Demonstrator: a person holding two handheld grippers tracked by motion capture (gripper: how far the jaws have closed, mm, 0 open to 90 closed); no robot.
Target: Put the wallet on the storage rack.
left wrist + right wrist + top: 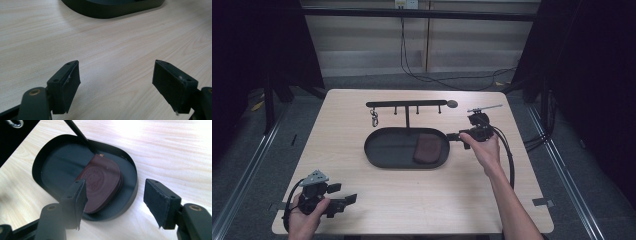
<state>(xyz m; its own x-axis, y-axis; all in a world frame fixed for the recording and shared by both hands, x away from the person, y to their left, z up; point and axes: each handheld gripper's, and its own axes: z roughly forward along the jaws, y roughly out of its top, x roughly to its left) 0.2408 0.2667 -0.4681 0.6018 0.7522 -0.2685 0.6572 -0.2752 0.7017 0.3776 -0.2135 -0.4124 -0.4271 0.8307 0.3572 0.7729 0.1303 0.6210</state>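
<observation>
The brown leather pouch [102,182] lies inside the black oval tray [42,160]; the right gripper [115,202], jaws spread and empty, hovers beside the tray, likely releasing. Next: retreat. The left gripper [116,85] rests spread, well apart.

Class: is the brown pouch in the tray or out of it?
In: the pouch lies flat inside the tray's rim, at its right end.

looks like a lab/recording rig: bare bench [412,200], dark curtains [592,75] (both sides), floor rails [242,180], loose cables [452,80].
</observation>
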